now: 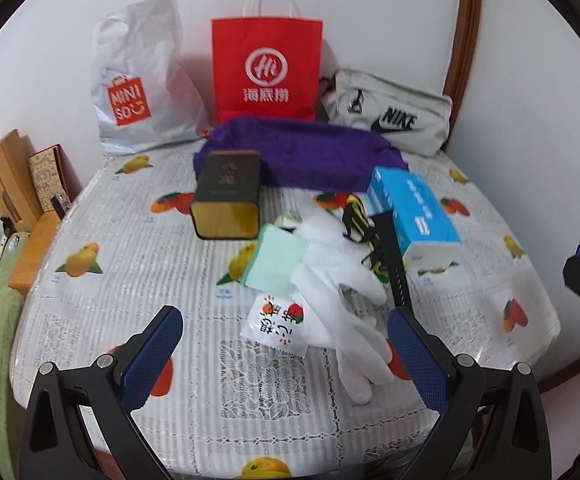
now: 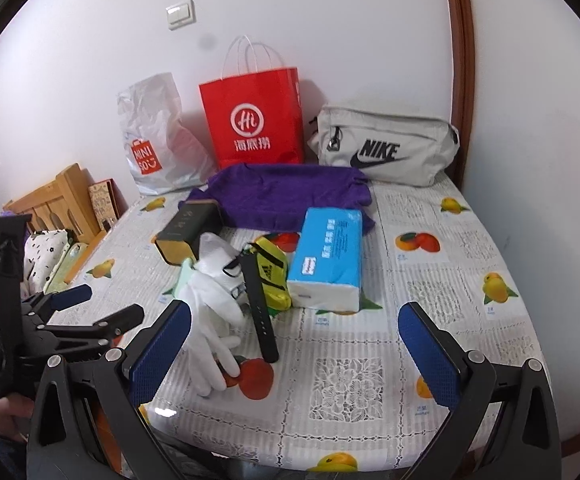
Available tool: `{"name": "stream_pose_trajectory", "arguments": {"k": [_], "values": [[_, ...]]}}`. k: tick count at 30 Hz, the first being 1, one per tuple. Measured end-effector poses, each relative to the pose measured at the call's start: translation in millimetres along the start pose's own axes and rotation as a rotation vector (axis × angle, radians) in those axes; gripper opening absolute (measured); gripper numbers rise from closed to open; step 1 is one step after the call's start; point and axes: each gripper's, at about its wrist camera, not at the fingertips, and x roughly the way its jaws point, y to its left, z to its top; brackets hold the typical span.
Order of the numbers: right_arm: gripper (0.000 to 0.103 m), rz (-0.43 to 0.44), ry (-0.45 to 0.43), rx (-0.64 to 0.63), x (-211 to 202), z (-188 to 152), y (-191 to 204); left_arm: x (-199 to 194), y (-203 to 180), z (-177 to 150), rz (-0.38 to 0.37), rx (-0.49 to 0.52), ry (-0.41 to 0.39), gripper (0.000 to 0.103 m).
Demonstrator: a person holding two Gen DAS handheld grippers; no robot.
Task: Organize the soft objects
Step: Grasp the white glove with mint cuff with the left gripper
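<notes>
Blue-padded tools (image 1: 286, 354) (image 2: 293, 350) — both wide, empty.

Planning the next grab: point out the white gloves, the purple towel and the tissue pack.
white gloves (image 1: 329, 280), left wrist view, on the upper glove's palm.
purple towel (image 2: 290, 192), right wrist view, on its flat middle.
tissue pack (image 2: 327, 254), right wrist view, on its blue top face.

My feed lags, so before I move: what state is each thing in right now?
Left hand-held gripper: open, empty.
Right hand-held gripper: open, empty.
White gloves: crumpled, overlapping.
Purple towel: lying bunched.
Tissue pack: lying flat.
Green tin: on its side.
Red paper bag: standing upright.
</notes>
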Motion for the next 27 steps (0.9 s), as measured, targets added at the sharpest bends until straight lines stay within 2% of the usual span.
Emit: {"name": "stream_pose_trajectory", "arguments": {"k": [3,14,18,21,24,26,27], "values": [[0.102,-0.003,0.02,0.01,11.0,-2.5,-5.9,13.8,-4.8,-3.0,-0.024,0.01,0.017,0.103],[0.102,0.008,0.083,0.034,51.5,-12.6,-23.1,67.3,-15.6,-3.4,-0.026,0.046,0.077,0.103],[0.102,0.028,0.113,0.023,69.0,-16.5,-23.5,86.1,-17.5,0.6,-0.036,0.068,0.096,0.097],[0.102,0.041,0.134,0.012,81.4,-18.9,-22.5,96.6,-19.2,4.6,-0.041,0.09,0.101,0.087],[0.102,0.049,0.145,0.002,93.4,-21.7,-21.3,103.4,-16.8,7.3,-0.064,0.094,0.107,0.071],[0.102,0.054,0.152,-0.004,99.8,-23.1,-19.5,107.3,-14.3,8.4,-0.089,0.09,0.118,0.054],[0.102,0.059,0.153,-0.006,102.9,-24.0,-18.5,108.2,-12.9,8.2,-0.109,0.088,0.123,0.049]]}}
